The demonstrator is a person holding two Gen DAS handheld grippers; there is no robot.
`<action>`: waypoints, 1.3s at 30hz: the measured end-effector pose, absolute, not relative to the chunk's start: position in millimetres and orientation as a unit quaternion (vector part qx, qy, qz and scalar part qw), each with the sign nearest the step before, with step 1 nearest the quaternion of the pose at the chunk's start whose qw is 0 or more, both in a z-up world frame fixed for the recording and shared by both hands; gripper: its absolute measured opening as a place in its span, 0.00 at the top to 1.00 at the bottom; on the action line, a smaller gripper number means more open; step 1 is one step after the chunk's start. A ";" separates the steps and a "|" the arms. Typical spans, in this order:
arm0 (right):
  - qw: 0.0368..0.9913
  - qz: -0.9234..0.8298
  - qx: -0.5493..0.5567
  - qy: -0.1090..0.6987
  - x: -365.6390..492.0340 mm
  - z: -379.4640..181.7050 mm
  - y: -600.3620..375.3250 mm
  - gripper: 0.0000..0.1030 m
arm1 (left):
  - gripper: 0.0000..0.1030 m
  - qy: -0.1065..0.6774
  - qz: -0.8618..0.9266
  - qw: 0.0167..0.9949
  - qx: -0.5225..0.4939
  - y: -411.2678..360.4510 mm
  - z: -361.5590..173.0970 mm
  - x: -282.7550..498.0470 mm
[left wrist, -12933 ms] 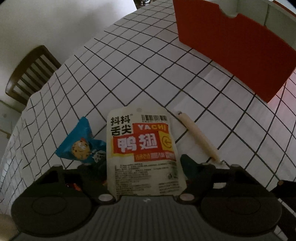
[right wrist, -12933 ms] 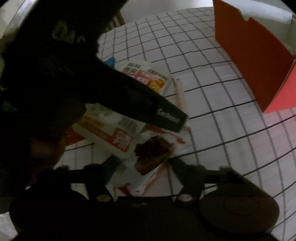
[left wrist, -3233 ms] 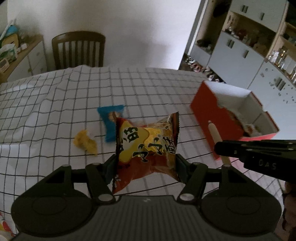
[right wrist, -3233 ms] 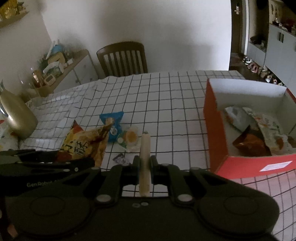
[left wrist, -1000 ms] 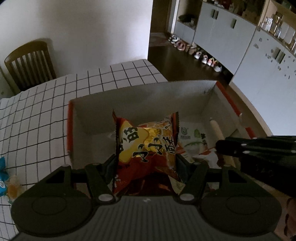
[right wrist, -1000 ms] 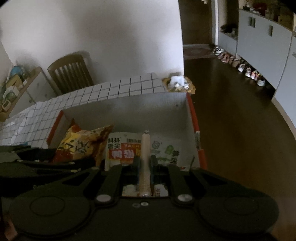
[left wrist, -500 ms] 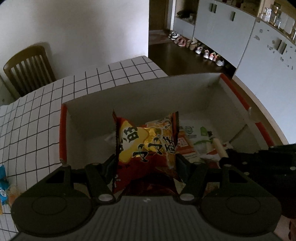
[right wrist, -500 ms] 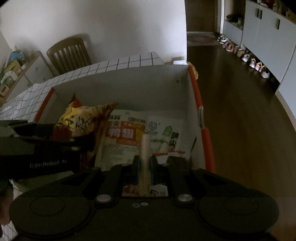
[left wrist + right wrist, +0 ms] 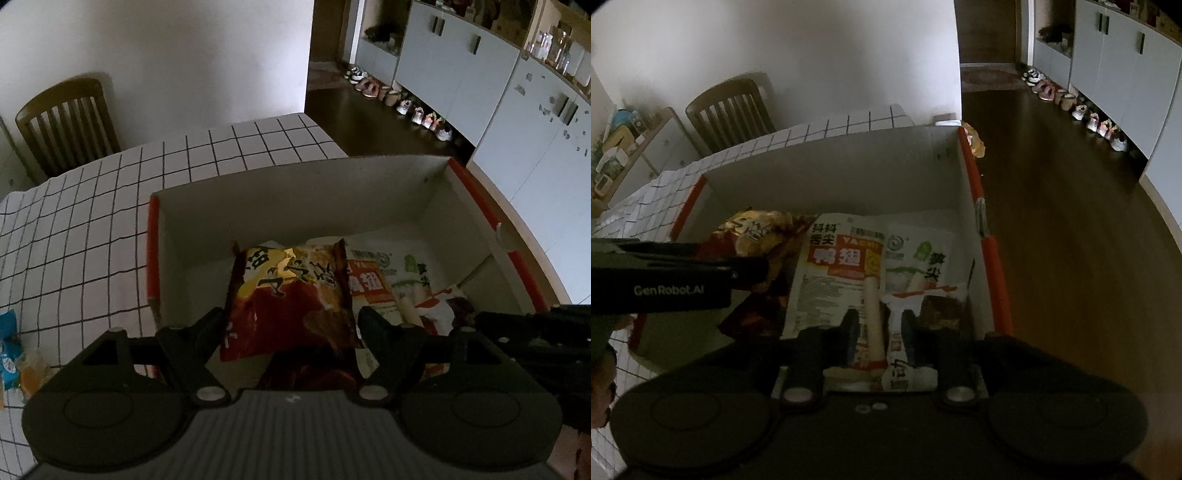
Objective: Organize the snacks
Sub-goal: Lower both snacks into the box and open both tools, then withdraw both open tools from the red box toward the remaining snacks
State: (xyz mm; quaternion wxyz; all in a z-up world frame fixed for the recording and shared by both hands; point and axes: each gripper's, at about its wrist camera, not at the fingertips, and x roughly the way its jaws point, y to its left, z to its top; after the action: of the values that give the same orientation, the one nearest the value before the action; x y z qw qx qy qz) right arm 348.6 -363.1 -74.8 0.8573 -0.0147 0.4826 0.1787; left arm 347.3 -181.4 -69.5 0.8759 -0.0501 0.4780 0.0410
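Note:
A red cardboard box (image 9: 295, 192) (image 9: 831, 177) with a white inside lies under both grippers. My left gripper (image 9: 290, 321) hangs over its left part with its jaws opening. The red and yellow chip bag (image 9: 288, 295) (image 9: 753, 232) sags between them, tipped back into the box, and the pads no longer press it. My right gripper (image 9: 879, 325) is over the box's right part, also opening. The pale sausage stick (image 9: 871, 314) lies loose between its fingers on the packets below.
In the box lie a white packet with a red label (image 9: 842, 258), a green-and-white packet (image 9: 923, 258) and a dark packet (image 9: 938, 306). A blue packet (image 9: 7, 350) lies on the checked tablecloth (image 9: 92, 229) at far left. The box's right wall sits by the table edge, above the floor.
Both pairs of jaws have widened. The chip bag has slipped down and tipped back out of the left grip. The sausage stick has come free of the right pads onto the packets.

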 end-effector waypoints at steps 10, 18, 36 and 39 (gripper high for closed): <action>0.869 0.196 -0.016 0.455 326.6 -46.5 -356.7 0.43 | 0.24 0.453 0.026 0.889 -0.069 -168.3 -45.3 312.7; 0.881 0.208 -0.016 0.424 300.3 -20.1 -340.0 0.35 | 0.24 0.430 0.018 0.899 -0.084 -148.5 -22.6 281.6; 0.897 0.250 -0.031 0.364 235.1 19.7 -256.3 0.09 | 0.24 0.393 -0.004 0.914 -0.097 -78.6 16.7 193.5; 0.900 0.255 -0.040 0.351 222.8 22.8 -238.5 0.04 | 0.17 0.386 -0.006 0.916 -0.104 -61.5 19.9 178.5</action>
State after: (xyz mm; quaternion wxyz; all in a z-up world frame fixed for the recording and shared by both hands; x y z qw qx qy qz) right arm 222.8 -238.5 22.8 0.9001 -0.0399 0.3507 0.2554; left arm 178.5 -61.5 19.9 0.9164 -0.1044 0.3864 -0.0056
